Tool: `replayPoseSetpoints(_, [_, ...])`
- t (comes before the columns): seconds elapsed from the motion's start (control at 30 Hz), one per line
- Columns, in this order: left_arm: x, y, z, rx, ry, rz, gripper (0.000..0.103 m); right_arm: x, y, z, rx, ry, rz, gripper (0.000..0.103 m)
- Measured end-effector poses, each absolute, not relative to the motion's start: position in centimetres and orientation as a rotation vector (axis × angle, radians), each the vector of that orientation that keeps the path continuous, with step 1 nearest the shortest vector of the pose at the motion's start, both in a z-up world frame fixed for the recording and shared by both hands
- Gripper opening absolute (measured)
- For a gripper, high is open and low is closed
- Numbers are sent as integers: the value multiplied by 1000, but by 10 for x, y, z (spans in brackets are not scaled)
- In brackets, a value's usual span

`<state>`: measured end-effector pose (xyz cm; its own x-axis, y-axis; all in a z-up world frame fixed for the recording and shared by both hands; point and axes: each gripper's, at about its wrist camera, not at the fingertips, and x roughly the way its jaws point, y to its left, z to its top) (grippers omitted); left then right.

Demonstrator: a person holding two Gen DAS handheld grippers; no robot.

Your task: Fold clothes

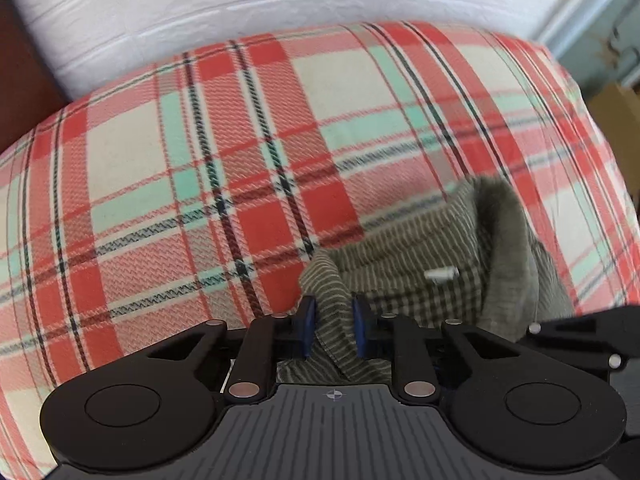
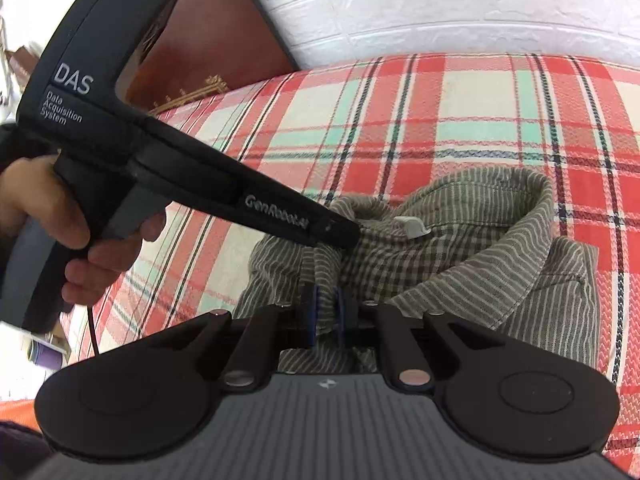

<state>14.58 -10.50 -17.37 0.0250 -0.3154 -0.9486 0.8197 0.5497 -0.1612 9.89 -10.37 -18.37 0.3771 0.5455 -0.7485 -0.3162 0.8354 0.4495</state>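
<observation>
An olive, white-striped shirt (image 2: 472, 248) with a checked inner collar band and a small white tag (image 2: 412, 226) lies bunched on a red, cream and mint plaid sheet (image 2: 400, 128). My right gripper (image 2: 325, 312) is shut on a fold of the shirt's front edge near the collar. My left gripper (image 1: 334, 330) is shut on a fold of the same shirt (image 1: 424, 256). In the right wrist view the left gripper's black body reaches in from the left, its tip (image 2: 340, 232) at the collar, held by a hand (image 2: 80, 240).
The plaid sheet (image 1: 200, 168) covers a bed. A white brick-pattern wall (image 1: 240, 12) runs behind it. A dark brown headboard (image 2: 208, 52) stands at the far left. A pale blue cabinet (image 1: 600, 28) and a cardboard box (image 1: 616, 108) sit at the right.
</observation>
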Motion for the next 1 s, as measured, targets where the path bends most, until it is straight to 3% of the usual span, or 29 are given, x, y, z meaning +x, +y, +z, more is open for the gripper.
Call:
replayPoseSetpoints(0.27, [164, -94, -186, 349, 1287, -882, 17, 109, -106, -199, 293, 1084, 544, 13])
replayPoseSetpoints(0.33, [166, -88, -181, 312, 1276, -895, 42, 107, -110, -193, 320, 1060, 544, 18])
replayPoseSetpoints(0.47, [181, -54, -152, 153, 1209, -846, 53, 99, -132, -169, 393, 986, 562, 34])
replayPoseSetpoints(0.67, [183, -1, -144, 53, 1227, -800, 54, 82, -191, -150, 462, 895, 419, 35])
replayPoseSetpoints(1.0, [151, 4, -185, -14, 1326, -828, 58, 88, -238, -194, 495, 991, 242, 37])
